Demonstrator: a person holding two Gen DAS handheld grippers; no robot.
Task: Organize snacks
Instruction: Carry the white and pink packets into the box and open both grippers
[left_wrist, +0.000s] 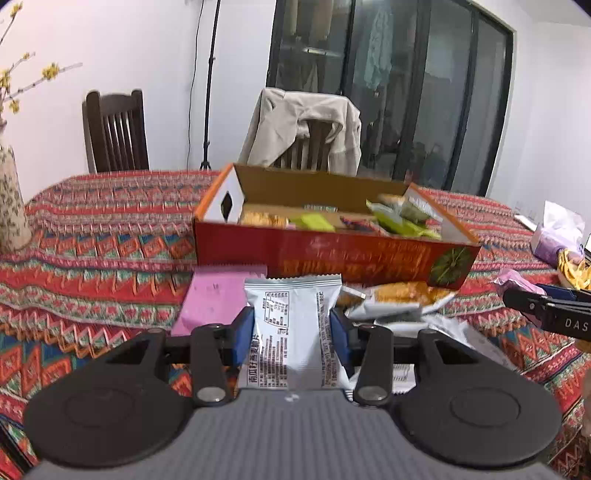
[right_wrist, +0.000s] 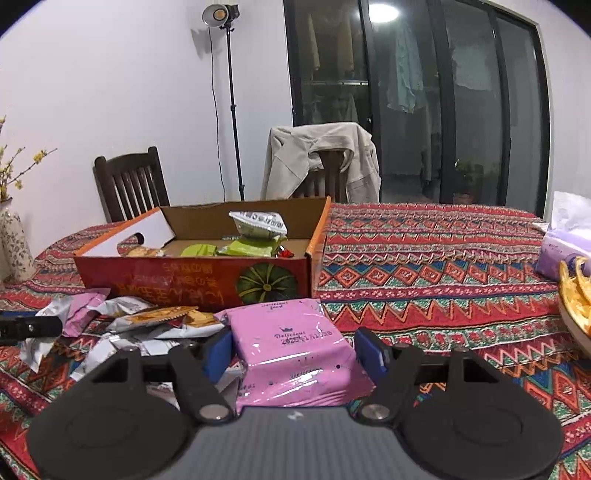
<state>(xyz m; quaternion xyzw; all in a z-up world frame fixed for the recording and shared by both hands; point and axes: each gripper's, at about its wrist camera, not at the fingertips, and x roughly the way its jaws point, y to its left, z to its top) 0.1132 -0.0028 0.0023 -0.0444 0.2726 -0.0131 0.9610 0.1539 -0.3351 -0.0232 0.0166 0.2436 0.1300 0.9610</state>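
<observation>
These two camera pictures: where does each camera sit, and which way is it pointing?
Left wrist view: sits on the left gripper, looking forward along its blue pads, which pinch a silver foil snack packet; the right gripper's black tip shows at the right edge.
Right wrist view: sits on the right gripper, looking forward over a pink plastic snack pack between its pads.
Shared: the red cardboard box with the pumpkin picture, the patterned red tablecloth and the chairs behind.
</observation>
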